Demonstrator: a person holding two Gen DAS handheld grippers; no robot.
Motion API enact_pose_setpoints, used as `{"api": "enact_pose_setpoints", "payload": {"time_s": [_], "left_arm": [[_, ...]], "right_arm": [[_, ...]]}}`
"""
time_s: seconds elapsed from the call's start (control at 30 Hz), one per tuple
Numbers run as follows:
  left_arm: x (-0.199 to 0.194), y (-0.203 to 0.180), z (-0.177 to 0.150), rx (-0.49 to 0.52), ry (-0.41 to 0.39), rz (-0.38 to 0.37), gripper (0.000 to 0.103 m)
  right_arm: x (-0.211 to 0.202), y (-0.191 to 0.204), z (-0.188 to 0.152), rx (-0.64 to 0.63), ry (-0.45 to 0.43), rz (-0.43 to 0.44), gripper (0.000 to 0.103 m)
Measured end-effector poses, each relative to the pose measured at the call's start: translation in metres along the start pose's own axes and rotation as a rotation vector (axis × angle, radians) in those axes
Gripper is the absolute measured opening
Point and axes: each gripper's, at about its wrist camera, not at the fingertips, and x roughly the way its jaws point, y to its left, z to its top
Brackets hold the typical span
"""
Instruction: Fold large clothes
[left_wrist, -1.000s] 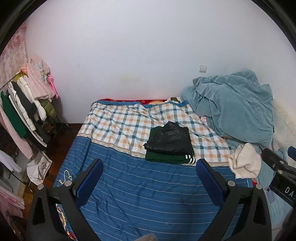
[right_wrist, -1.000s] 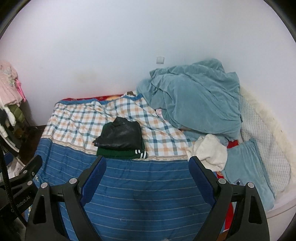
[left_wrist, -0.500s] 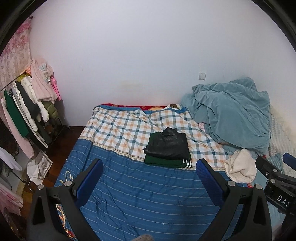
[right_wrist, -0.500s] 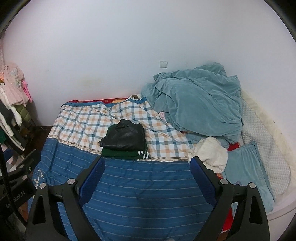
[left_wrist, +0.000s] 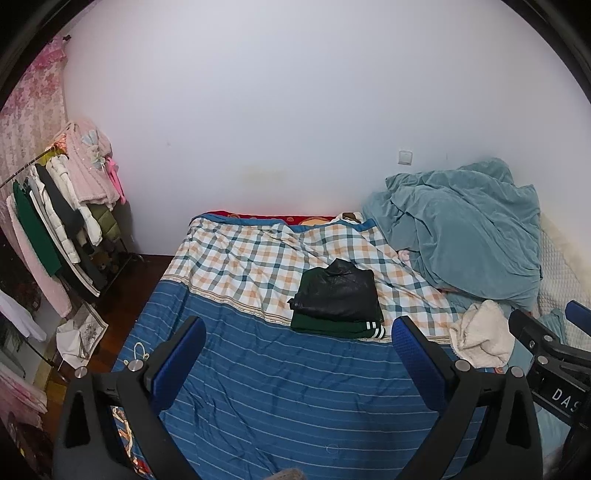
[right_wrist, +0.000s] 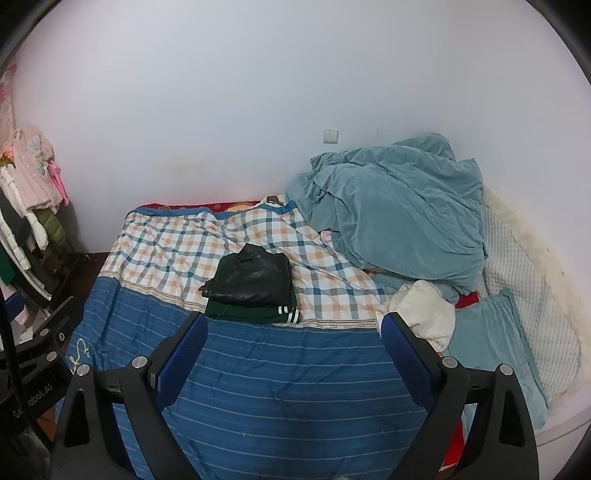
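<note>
Folded clothes (left_wrist: 338, 301): black jacket on green garment — stacked mid-bed (left_wrist: 258, 387)
Left claw (left_wrist: 299, 350): released, empty
Right claw (right_wrist: 293, 349): released — empty

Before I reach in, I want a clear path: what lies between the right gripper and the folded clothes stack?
Only bare blue striped bedspread between the right gripper and the folded clothes stack, seen in the right wrist view.

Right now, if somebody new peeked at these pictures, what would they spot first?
Probably the folded pile in the middle of the bed: a shiny black jacket on a dark green garment with white stripes. Next, the big rumpled teal blanket heaped at the far right by the wall. Both grippers, left and right, hang open and empty above the blue striped cover.
</note>
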Motion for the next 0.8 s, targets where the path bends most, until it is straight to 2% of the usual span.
{"api": "enact_pose_setpoints", "payload": {"time_s": [0.8], "left_arm": [[-0.0062,0.0052,-0.0003,-0.005,-0.004,-0.005,0.103]], "right_arm": [[0.0019,0.0095,0.0058,-0.016,-0.003,0.014,0.097]]}}
